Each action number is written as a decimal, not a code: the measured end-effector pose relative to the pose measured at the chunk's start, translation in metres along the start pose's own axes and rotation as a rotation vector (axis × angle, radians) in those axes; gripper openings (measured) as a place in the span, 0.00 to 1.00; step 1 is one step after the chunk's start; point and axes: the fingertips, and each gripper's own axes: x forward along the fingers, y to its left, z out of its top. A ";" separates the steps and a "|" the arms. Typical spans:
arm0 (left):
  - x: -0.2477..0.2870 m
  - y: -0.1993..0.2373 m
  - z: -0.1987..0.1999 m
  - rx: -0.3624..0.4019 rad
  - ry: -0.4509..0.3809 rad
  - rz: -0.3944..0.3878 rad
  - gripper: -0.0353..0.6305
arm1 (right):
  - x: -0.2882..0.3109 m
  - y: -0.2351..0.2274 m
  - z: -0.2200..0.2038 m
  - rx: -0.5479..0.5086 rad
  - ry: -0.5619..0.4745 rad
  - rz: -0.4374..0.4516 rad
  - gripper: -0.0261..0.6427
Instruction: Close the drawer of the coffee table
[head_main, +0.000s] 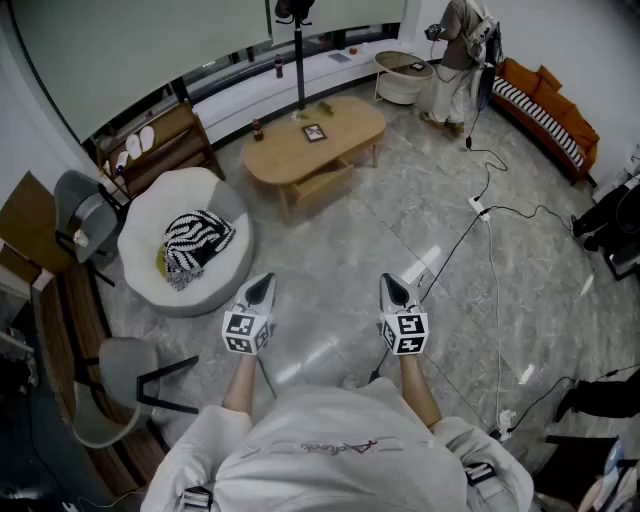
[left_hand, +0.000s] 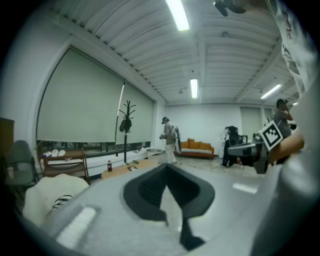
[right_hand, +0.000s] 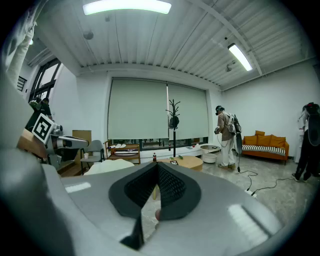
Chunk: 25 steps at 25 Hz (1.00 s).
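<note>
drawer open, both grippers well short of it
coffee table (head_main: 340, 128) sits in the upper middle of the head view, its drawer (head_main: 322, 184) pulled out toward the lower edge. left gripper (head_main: 263, 283) and right gripper (head_main: 392, 284) hang over bare floor in the lower middle, each with jaws pressed together on nothing. best, i judge: walk up, meet the drawer front squarely at its middle with the closed tips, and push straight along its slide, minding the cables (head_main: 494, 300) at right. script on the shirt (head_main: 330, 450) and the bottle (head_main: 257, 130) label are too small to read.
</note>
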 end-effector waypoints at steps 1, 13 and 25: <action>0.000 -0.002 -0.001 -0.001 -0.002 0.001 0.05 | -0.002 -0.002 -0.001 -0.001 0.001 0.000 0.05; 0.009 -0.020 0.003 0.000 -0.007 0.019 0.05 | -0.012 -0.022 -0.008 0.001 0.011 0.018 0.05; 0.038 -0.054 0.005 0.016 0.000 0.055 0.05 | -0.015 -0.064 -0.015 -0.016 0.027 0.067 0.05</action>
